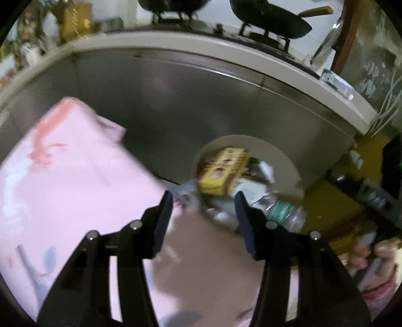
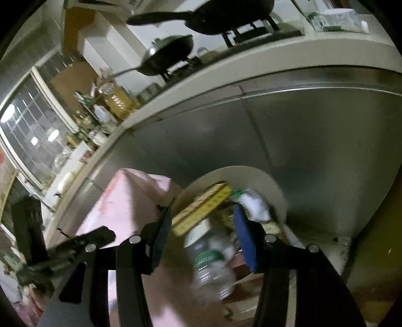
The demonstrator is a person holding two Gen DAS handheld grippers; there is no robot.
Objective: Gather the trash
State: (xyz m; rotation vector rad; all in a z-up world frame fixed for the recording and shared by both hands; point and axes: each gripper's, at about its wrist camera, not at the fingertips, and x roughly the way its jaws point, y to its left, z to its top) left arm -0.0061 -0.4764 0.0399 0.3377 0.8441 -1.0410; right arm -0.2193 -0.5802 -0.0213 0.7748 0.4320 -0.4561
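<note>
Clear plastic bottle (image 2: 211, 266) lies unpinched between the parted right tongs (image 2: 201, 231) near the full white bin (image 2: 276, 186); left tongs (image 1: 203, 203) open, empty.

A home kitchen: woks (image 1: 271, 21) on a stove above steel cabinets (image 1: 191, 100)

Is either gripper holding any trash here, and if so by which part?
Neither. The left gripper and right gripper both stand open; the plastic bottle lies blurred between the right fingers, untouched by the pads.
</note>
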